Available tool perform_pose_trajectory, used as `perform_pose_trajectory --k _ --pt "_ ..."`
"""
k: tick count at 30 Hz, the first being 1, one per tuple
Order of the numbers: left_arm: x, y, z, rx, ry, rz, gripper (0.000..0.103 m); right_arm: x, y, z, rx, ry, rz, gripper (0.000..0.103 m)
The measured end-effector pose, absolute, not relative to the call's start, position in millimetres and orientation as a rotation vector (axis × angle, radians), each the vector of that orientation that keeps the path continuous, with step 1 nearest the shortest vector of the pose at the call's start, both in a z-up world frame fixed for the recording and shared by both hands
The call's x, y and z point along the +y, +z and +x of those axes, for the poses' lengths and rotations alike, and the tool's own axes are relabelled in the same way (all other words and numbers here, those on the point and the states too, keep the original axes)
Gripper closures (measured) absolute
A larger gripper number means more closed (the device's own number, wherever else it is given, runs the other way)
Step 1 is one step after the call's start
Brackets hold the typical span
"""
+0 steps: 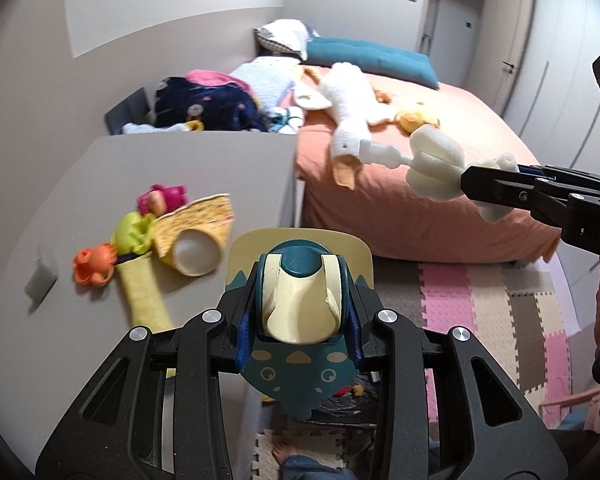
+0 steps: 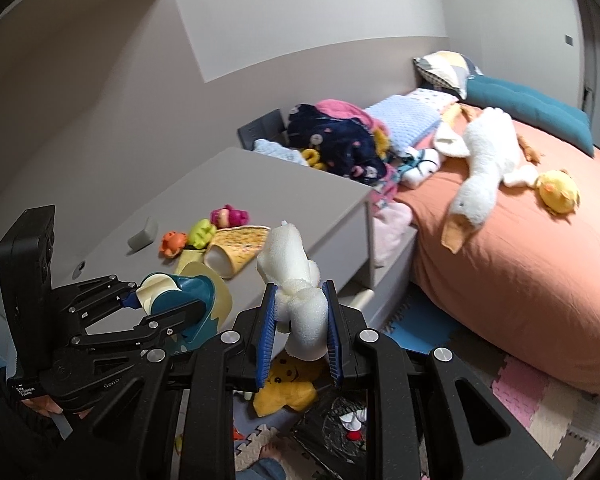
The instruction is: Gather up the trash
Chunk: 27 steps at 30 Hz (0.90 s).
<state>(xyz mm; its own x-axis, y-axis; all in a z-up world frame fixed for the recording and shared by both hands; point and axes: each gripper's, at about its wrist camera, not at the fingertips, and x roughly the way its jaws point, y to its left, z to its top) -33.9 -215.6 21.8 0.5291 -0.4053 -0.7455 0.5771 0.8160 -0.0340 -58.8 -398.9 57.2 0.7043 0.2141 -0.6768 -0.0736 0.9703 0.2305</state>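
My left gripper (image 1: 302, 308) is shut on a teal and cream plastic toy piece (image 1: 300, 268) with a fish-face flap, held over the front edge of a grey cabinet top (image 1: 204, 168). In the right wrist view the same gripper (image 2: 156, 300) and teal piece (image 2: 188, 288) show at the lower left. My right gripper (image 2: 300, 316) is shut on a white foam bottle brush (image 2: 288, 256), its blue pads squeezing the foam. From the left wrist view the brush (image 1: 432, 168) sticks out leftward from the right gripper (image 1: 474, 180), white handle first. A black bag (image 2: 336, 420) lies open on the floor below.
On the cabinet top lie an orange crab toy (image 1: 94, 266), a pink doll (image 1: 162, 200) and a yellow cloth with a white cup (image 1: 196, 256). An orange bed (image 2: 520, 260) carries a goose plush (image 2: 484, 164) and clothes. A yellow plush (image 2: 288, 388) lies on the foam mat (image 1: 480, 300).
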Motion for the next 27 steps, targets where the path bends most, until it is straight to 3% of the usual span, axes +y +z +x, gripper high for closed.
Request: perform_pose_trajectory --k 27 --pt "-308 -11 -63 0.900 -0.820 0.367 0.068 -475 23 -126 0.855 -0.021 0.284 0.079"
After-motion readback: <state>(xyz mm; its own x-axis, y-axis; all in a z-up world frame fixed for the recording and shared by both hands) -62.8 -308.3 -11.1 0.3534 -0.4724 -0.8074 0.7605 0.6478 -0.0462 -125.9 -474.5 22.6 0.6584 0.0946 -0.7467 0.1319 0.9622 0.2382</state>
